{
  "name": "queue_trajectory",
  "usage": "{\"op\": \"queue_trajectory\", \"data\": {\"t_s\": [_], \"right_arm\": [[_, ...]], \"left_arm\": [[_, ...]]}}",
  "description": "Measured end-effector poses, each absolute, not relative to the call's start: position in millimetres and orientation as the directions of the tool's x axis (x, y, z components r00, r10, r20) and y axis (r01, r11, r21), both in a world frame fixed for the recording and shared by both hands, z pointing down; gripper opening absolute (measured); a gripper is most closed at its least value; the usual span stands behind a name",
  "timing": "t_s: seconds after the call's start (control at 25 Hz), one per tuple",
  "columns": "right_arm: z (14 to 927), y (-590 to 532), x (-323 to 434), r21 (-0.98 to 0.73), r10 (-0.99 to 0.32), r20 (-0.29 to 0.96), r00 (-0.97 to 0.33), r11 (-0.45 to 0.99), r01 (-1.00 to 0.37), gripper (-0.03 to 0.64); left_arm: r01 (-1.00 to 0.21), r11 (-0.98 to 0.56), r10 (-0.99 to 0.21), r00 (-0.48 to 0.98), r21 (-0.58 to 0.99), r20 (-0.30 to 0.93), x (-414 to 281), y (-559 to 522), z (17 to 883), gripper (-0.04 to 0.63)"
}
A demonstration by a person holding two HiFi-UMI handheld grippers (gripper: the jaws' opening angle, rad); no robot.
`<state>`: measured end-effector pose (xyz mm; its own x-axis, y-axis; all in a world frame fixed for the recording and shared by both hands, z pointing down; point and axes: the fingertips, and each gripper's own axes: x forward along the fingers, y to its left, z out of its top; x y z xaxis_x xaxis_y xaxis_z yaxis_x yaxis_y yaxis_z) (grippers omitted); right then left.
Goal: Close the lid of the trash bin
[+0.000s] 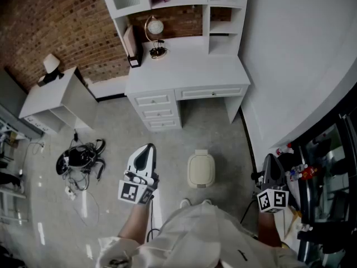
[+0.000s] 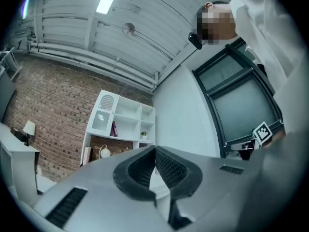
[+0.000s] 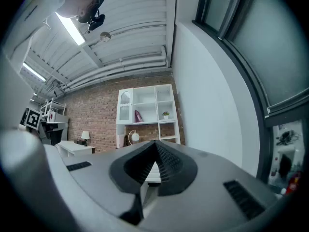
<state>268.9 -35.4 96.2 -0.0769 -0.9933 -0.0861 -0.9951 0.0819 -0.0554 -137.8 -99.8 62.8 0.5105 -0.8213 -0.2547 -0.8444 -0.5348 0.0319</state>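
A small cream trash bin (image 1: 201,170) stands on the grey floor in front of the desk, its lid down flat. My left gripper (image 1: 147,151) hangs in the air to the bin's left, shut with nothing in it. My right gripper (image 1: 270,162) is raised to the bin's right, near the dark window frame, also shut and empty. In the left gripper view the left gripper (image 2: 155,151) points up toward the white shelves and the wall, jaws pressed together. The right gripper (image 3: 155,145) in its own view points level at the brick wall, jaws together. Neither gripper view shows the bin.
A white desk (image 1: 187,71) with drawers and a shelf unit stands against the brick wall. A low white side table (image 1: 53,99) with a lamp is at the left. A tangle of cables and a dark device (image 1: 81,159) lies on the floor. Dark window frames (image 1: 329,166) run along the right.
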Motion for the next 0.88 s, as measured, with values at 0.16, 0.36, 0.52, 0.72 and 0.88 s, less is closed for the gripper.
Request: {"op": "queue_trajectory", "data": {"t_s": [0.16,0.36,0.52,0.72,0.88], "right_arm": [[95,-37,275,-0.062,-0.994,-0.077,-0.075,0.08,-0.995,0.018],[100,-40,273,-0.065,-0.994,-0.068,-0.085,0.089,-0.994,0.017],[102,-40,269,-0.062,-0.994,-0.061,-0.086,0.09,-0.994,0.017],[104,-43,266,-0.069,-0.994,-0.057,-0.091,0.095,-0.993,0.017],[102,-44,265,-0.064,-0.994,-0.052,-0.095,0.098,-0.993,0.017]], "left_arm": [[-0.844,-0.536,-0.821,0.518,0.014,-0.242,-129,-102,65,0.026],[-0.844,-0.537,-0.822,0.52,0.01,-0.235,-127,-103,69,0.026],[-0.843,-0.538,-0.821,0.524,0.001,-0.229,-128,-100,70,0.026],[-0.842,-0.54,-0.82,0.528,-0.008,-0.221,-129,-100,68,0.026],[-0.842,-0.539,-0.82,0.529,-0.012,-0.219,-129,-100,68,0.026]]}}
